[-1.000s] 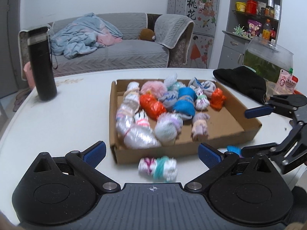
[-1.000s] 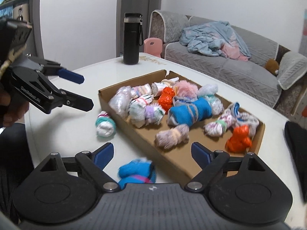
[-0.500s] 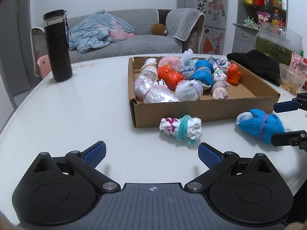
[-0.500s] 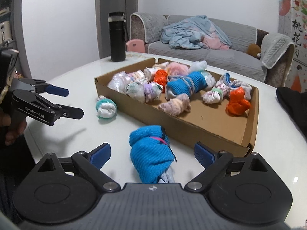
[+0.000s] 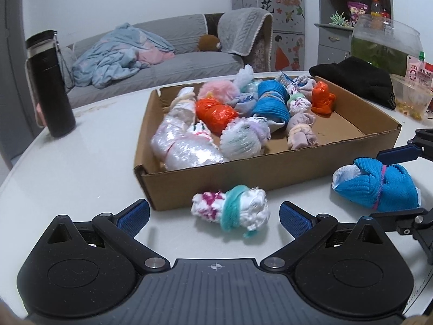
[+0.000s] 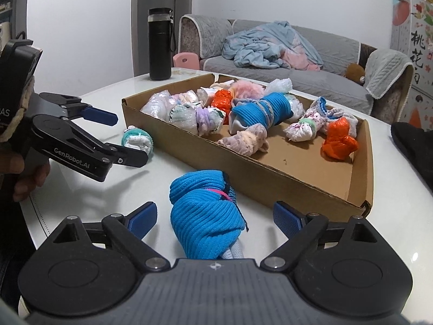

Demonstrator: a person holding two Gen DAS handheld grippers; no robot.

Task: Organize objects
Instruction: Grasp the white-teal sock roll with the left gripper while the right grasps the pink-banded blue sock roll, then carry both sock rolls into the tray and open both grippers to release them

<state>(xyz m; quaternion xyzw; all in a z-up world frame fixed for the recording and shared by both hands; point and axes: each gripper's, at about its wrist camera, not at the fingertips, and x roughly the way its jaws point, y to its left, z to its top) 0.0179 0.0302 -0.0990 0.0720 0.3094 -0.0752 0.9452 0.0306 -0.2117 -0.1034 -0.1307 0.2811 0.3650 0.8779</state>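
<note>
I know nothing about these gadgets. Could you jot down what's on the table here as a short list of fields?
surface: white round table
container: shallow brown cardboard box holding many rolled sock bundles
outside the box: white sock bundle with a teal band; bright blue knitted sock bundle
left gripper: open, white bundle lies between its fingers
right gripper: open, blue bundle lies between its fingers
also there: tall black flask
</note>
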